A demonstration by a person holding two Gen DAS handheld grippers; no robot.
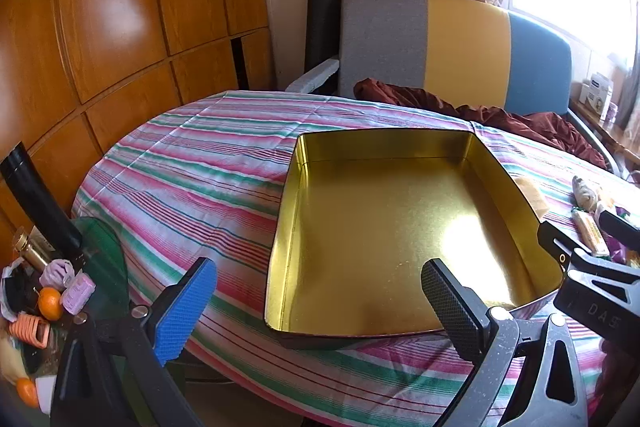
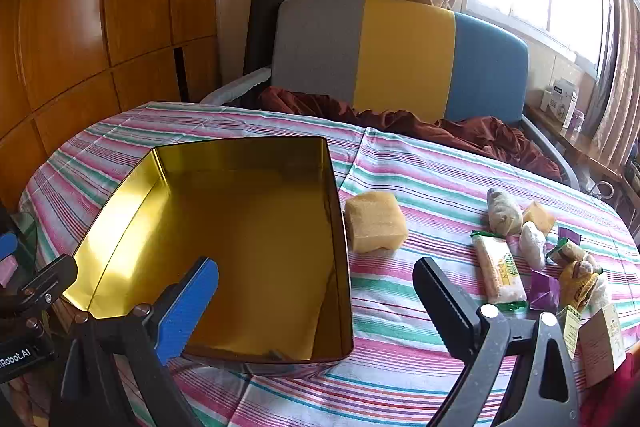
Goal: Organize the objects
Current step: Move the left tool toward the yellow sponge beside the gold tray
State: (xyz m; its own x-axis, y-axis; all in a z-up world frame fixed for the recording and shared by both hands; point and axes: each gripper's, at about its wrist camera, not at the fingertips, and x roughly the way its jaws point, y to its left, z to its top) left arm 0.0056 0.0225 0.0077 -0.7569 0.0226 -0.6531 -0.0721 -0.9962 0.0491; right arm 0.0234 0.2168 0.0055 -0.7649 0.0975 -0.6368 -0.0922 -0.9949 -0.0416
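Lying ahead of open jaws: tin point(image 1: 400, 227)

We count one shallow gold-lined rectangular metal tin point(image 2: 240, 239), one yellow sponge block point(image 2: 374, 221), one long green-ended wrapped snack bar point(image 2: 500, 273), two purple foil wrappers point(image 2: 544, 289), and two small orange tangerines point(image 1: 50, 303).
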